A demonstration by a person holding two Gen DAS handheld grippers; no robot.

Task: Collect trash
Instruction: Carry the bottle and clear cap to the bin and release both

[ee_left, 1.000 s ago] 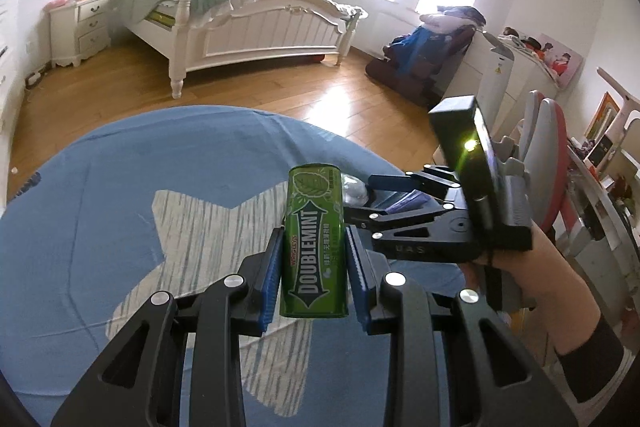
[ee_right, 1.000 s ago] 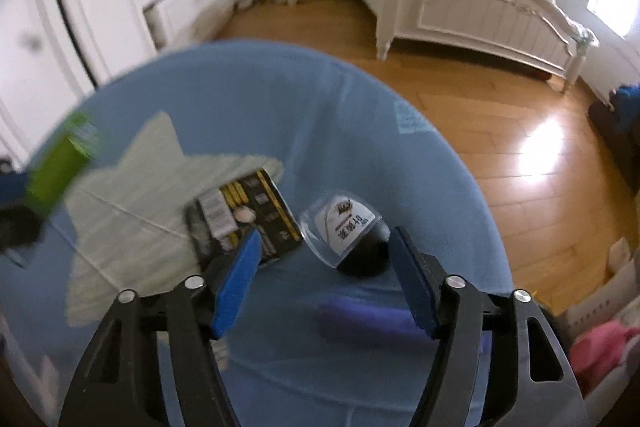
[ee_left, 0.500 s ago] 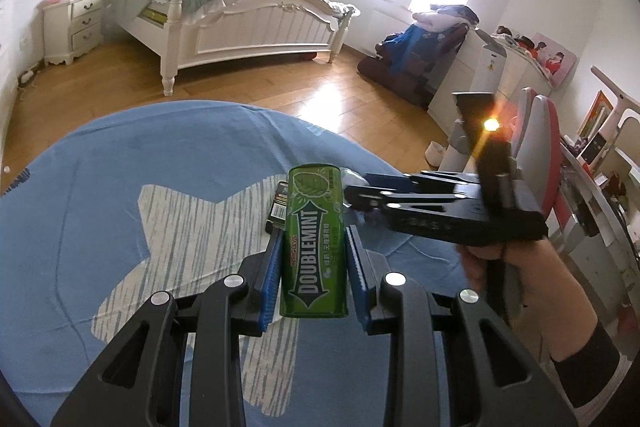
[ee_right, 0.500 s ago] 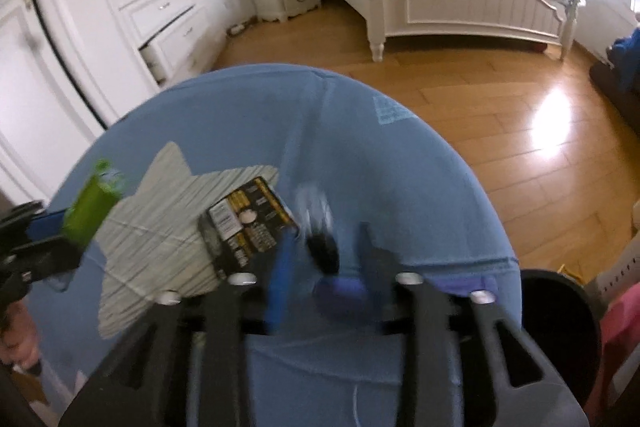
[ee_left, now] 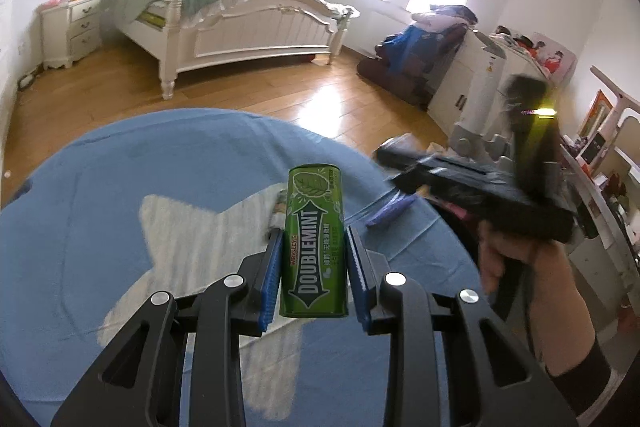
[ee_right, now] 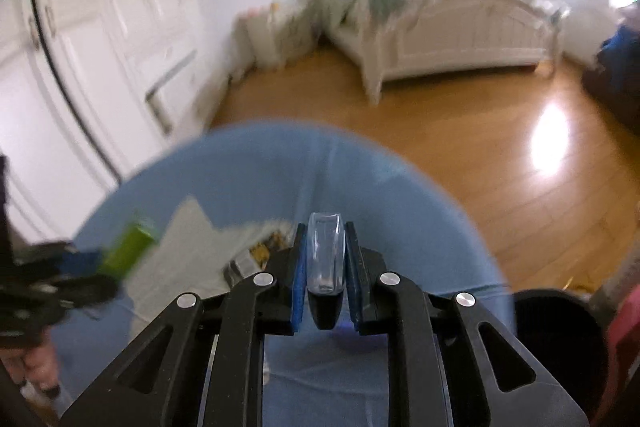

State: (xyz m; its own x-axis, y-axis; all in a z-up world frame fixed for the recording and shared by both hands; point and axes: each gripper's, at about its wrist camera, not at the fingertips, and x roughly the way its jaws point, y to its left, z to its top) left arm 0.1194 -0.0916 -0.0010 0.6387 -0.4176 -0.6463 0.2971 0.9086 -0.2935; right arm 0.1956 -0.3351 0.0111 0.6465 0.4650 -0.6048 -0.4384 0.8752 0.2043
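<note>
My left gripper is shut on a green Doublemint gum can and holds it upright above the blue table. My right gripper is shut on a small clear plastic cup with a black lid, lifted above the table. In the left wrist view the right gripper is seen to the right, blurred. A purple wrapper lies on the cloth near the table's right edge. A black and yellow packet lies on the grey star.
A black bin stands at the table's right side on the wooden floor. A white bed, a nightstand and white wardrobes stand around the room. Clutter fills the right wall.
My right gripper has closed on the clear cup and lifted it off the table, swinging right. My left gripper has kept holding the gum can.
</note>
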